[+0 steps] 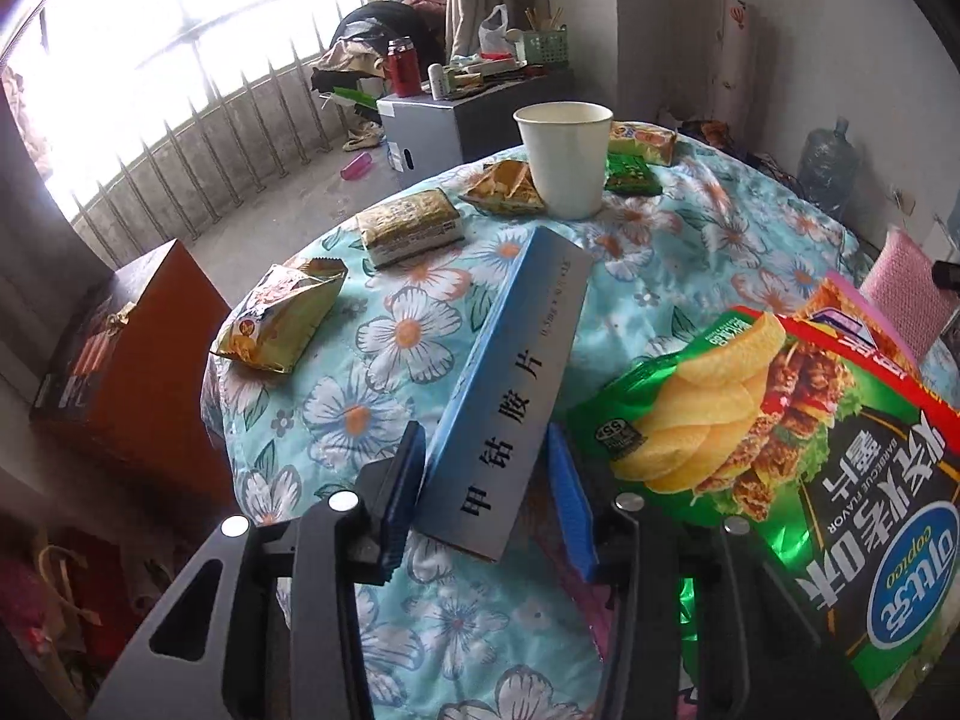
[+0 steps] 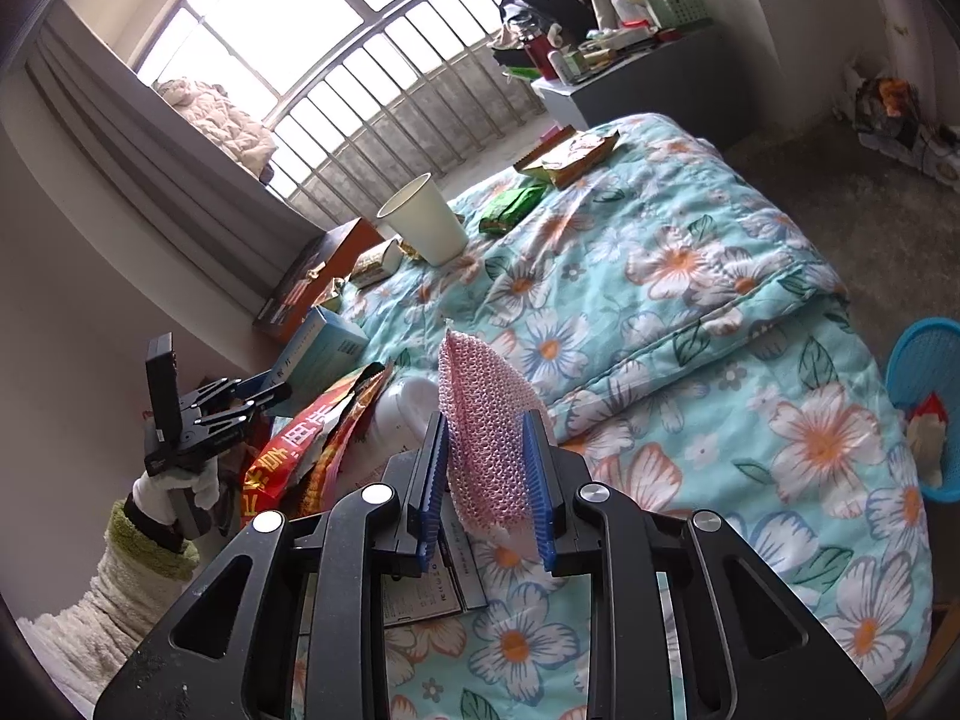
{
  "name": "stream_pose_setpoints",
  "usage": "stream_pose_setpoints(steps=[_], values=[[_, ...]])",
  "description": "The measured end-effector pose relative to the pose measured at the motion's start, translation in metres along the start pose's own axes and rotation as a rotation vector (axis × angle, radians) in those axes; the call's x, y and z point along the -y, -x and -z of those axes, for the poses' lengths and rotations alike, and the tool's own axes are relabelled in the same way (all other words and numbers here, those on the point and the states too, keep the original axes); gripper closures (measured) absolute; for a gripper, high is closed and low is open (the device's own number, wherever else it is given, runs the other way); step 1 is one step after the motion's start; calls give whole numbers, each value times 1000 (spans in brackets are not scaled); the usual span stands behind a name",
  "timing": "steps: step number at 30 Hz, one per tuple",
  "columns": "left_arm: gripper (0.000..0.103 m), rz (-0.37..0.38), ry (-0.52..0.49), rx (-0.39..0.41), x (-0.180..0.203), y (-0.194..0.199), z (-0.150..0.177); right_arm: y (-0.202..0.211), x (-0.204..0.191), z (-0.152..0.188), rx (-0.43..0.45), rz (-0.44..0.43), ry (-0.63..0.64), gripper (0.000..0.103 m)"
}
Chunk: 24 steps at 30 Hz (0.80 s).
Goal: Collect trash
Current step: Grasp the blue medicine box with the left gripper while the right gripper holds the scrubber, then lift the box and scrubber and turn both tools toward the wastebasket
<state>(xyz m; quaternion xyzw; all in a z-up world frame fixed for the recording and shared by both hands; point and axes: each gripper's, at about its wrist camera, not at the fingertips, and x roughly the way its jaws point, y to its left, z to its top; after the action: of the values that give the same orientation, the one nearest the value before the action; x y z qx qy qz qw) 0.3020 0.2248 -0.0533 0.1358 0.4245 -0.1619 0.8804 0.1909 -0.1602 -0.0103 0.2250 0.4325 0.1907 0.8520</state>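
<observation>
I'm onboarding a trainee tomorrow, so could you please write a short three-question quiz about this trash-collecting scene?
1. True or false: the left hand-held gripper has the blue box between its fingers.
2. What does the right hand-held gripper hold? A) white paper cup B) pink knitted cloth C) green wrapper
3. Fill in: the white paper cup stands ____ on the floral quilt.

Key
1. True; the box sits between both blue pads, though contact on the right pad is unclear.
2. B, the pink knitted cloth.
3. Upright, open end up.
</observation>
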Motion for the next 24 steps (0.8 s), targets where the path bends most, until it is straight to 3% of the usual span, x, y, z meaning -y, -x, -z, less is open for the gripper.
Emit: stream_pose_setpoints(steps=[2,10,13,15,24], values=[[62,3,43,3,-9,-4,-3,-3,1,1,-14,-3,-16,64],[62,15,170,37,-23,-11,-1,-9,-6,4,-18,-13,-25,65],[63,7,204,48,-24,-8,2,-9,-9,4,-6,-6,-18,73],[70,-2,247,53,-28,-4,4,-8,-10,3,-2,-7,-15,78],[73,35,452,122,-41,58,30,6,-8,0,10,-62,-84,81]])
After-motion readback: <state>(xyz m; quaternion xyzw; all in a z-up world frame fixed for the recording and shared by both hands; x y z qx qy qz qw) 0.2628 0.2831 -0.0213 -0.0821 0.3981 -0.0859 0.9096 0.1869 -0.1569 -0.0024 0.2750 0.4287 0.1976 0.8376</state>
